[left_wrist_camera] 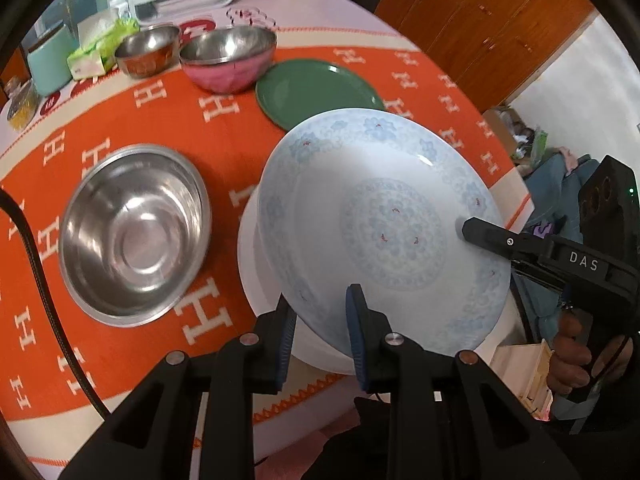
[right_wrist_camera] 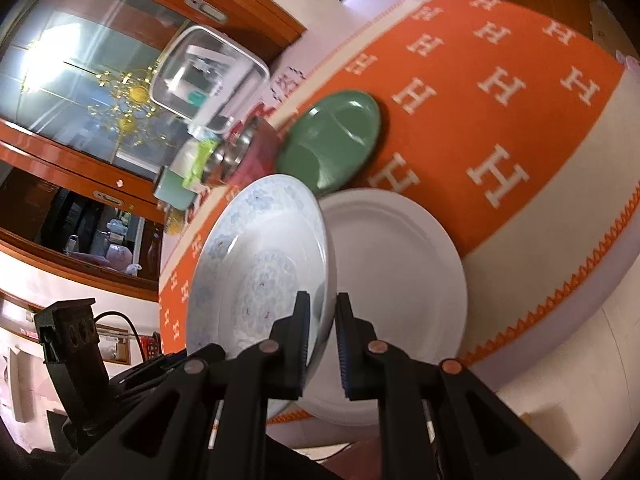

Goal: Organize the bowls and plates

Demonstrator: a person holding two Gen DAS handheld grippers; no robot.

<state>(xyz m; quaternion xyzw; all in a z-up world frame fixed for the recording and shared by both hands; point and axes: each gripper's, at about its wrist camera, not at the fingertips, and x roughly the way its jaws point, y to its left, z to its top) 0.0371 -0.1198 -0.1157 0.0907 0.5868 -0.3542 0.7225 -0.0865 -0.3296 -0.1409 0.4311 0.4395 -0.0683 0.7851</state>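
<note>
A white plate with a pale blue flower pattern point(left_wrist_camera: 380, 220) hangs tilted just above a plain white plate point(left_wrist_camera: 256, 280) that lies on the orange cloth. My left gripper point(left_wrist_camera: 322, 312) is shut on its near rim, and my right gripper point(left_wrist_camera: 464, 229) pinches the rim at the right. In the right wrist view my right gripper point(right_wrist_camera: 322, 312) clamps the patterned plate point(right_wrist_camera: 256, 264) by its edge, with the plain white plate point(right_wrist_camera: 400, 292) beneath and to the right. A green plate point(left_wrist_camera: 316, 92) lies farther back.
A large steel bowl point(left_wrist_camera: 136, 236) sits left of the plates. A pink bowl point(left_wrist_camera: 228, 60) and a copper-sided steel bowl point(left_wrist_camera: 148, 52) stand at the back, beside a tissue box point(left_wrist_camera: 96, 48) and a mint tin point(left_wrist_camera: 50, 64). A person's hand point(left_wrist_camera: 572, 364) holds the right gripper's handle past the table edge.
</note>
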